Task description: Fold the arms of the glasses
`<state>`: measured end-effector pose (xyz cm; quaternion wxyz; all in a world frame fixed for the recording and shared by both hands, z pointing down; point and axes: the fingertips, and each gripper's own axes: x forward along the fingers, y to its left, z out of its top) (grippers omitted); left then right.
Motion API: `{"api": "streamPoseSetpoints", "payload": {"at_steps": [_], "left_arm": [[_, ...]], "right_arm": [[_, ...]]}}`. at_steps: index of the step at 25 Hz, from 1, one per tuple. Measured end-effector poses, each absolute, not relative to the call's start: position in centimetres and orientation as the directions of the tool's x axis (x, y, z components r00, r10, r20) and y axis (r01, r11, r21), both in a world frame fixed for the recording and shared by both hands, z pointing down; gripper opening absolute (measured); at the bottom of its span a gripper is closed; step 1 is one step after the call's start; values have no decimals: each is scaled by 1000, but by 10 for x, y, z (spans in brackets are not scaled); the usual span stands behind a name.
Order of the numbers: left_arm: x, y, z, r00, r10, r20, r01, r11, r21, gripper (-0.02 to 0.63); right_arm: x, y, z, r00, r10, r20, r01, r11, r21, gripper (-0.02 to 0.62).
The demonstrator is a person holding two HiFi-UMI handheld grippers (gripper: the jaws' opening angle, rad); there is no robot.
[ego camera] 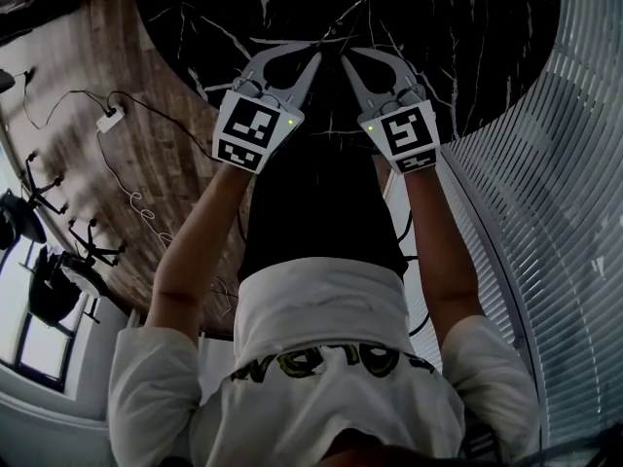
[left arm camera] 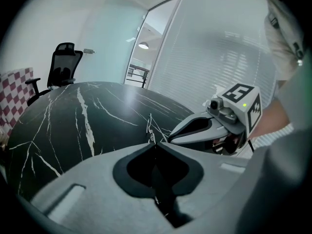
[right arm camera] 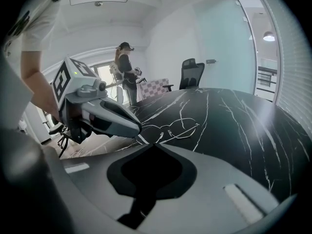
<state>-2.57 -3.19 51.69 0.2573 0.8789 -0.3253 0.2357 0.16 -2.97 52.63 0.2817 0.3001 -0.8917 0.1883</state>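
Black marble table [ego camera: 467, 27] w/ white veins. L gripper [ego camera: 316, 57] jaws together, tips right at wire-frame glasses [right arm camera: 171, 128], can't tell if pinching. R gripper [ego camera: 345, 61] jaws closed, empty. Glasses lie on table just ahead of both tips.

Glasses [right arm camera: 171, 129] on the table [right arm camera: 234, 116], at the tips of left gripper [ego camera: 310, 58] and right gripper [ego camera: 348, 61], side by side.
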Motion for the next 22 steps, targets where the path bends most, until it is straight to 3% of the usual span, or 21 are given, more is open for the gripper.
{"api": "streamPoseSetpoints", "payload": {"at_steps": [17, 22], "left_arm": [[-11, -21, 516, 705, -417, 574, -659, -683, 314, 8], [-14, -21, 518, 699, -422, 578, -663, -684, 303, 8]], "right_arm": [[-1, -30, 520, -669, -438, 601, -638, 753, -162, 5], [17, -18, 509, -651, -467, 599, -653, 747, -128, 54]]}}
